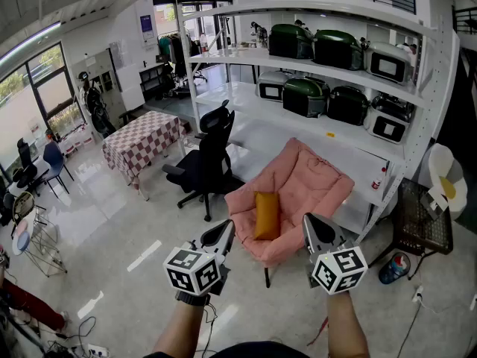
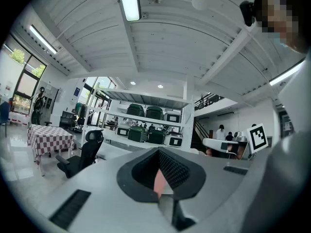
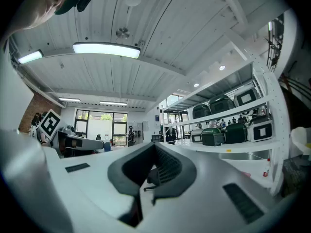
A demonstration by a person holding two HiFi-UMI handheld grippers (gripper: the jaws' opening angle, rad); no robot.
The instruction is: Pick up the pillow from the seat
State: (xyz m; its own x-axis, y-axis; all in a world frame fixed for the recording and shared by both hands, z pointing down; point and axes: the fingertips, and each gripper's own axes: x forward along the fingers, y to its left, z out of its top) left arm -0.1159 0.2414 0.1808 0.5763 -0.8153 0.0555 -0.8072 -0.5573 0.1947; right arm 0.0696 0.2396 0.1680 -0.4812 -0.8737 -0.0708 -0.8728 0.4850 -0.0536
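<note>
Head view: left gripper [image 1: 226, 230] and right gripper [image 1: 311, 222] level, fingers [image 1: 220, 237] closed, empty, facing pillow [image 1: 266, 215].

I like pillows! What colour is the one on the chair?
The pillow is orange, clearest in the head view.

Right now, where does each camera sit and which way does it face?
Head view: on head, steeply down at pink chair, pillow; forearms, left gripper, right gripper show.
Left gripper view: on that gripper, level toward shelves; shut jaws show.
Right gripper view: on that gripper, level toward shelves; shut jaws show.
Shared: all three see the shelves.
</note>
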